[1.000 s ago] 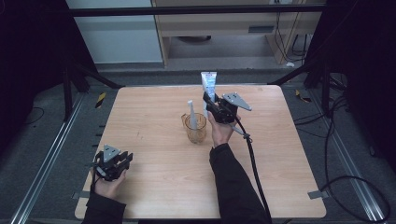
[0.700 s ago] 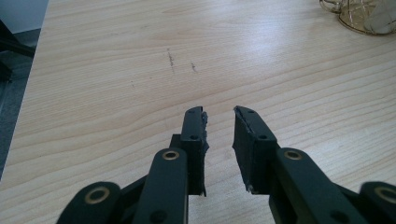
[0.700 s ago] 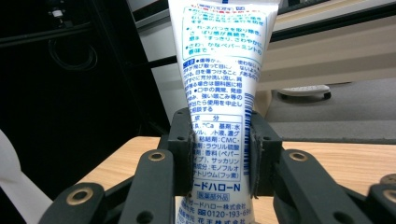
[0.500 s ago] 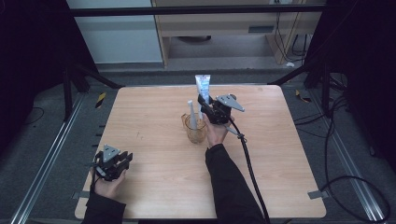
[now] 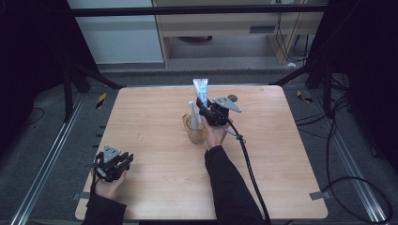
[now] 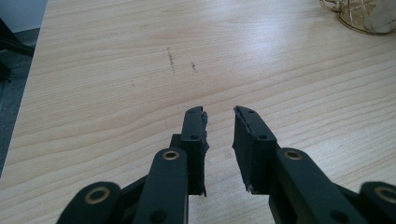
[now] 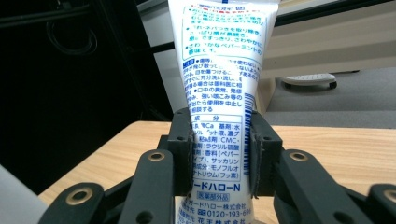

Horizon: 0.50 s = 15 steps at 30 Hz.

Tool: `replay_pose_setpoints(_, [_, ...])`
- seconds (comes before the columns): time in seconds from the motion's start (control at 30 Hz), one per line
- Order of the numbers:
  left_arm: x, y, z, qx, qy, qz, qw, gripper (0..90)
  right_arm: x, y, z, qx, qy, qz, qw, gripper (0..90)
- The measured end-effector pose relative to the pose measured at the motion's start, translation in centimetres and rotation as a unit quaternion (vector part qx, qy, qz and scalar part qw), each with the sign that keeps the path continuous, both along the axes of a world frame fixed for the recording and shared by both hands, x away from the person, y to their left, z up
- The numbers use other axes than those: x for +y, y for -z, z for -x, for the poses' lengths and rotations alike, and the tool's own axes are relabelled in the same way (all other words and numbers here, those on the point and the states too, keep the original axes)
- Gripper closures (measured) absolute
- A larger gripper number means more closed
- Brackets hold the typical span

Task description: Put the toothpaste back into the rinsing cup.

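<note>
Right gripper clamps tube above cup.

The table is lit softly from above, while the room around it is very dark. A white shine lies on the wood near the cup. The close jaws look a bit blurry.

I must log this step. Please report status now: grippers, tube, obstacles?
Right hand-held gripper shut on toothpaste tube, upright beside the cup. Left hand-held gripper open, empty. Nothing blocking.
</note>
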State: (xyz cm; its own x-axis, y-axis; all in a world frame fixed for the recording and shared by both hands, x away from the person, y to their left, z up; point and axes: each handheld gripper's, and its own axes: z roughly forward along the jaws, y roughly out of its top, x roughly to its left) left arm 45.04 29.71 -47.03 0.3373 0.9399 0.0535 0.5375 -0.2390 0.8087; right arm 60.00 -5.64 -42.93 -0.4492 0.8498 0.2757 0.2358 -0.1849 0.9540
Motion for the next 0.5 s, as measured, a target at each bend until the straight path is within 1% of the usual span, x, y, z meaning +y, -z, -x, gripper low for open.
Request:
replay_pose_setpoints(0.07, [0.00,-0.01,0.01,-0.001,0.000,0.000,1.0000,72.6,0.10,0.12,-0.04,0.004,-0.002,-0.002,1.0000,67.5])
replay_pose_setpoints(0.13, [0.02,-0.01,0.00,0.000,0.000,0.000,1.0000,72.6,0.25,0.34,-0.10,0.004,-0.005,0.006,1.0000,67.2])
replay_pose_setpoints(0.17, [0.02,0.00,0.00,0.000,0.000,0.000,1.0000,72.6,0.25,0.34,-0.10,0.004,-0.005,0.006,1.0000,67.2])
replay_pose_setpoints(0.33, [0.01,0.00,0.00,0.000,0.000,0.000,1.0000,72.6,0.28,0.68,-0.26,0.018,-0.012,0.005,0.9998,66.6])
replay_pose_setpoints(0.37, [0.00,0.01,0.00,0.000,0.000,0.000,1.0000,72.6,0.29,0.77,-0.28,0.020,-0.016,0.011,0.9996,66.4])
replay_pose_setpoints(0.5, [-0.05,0.03,-0.01,0.000,0.001,0.000,1.0000,72.6,0.34,0.81,-0.22,0.025,-0.023,0.015,0.9993,65.8])
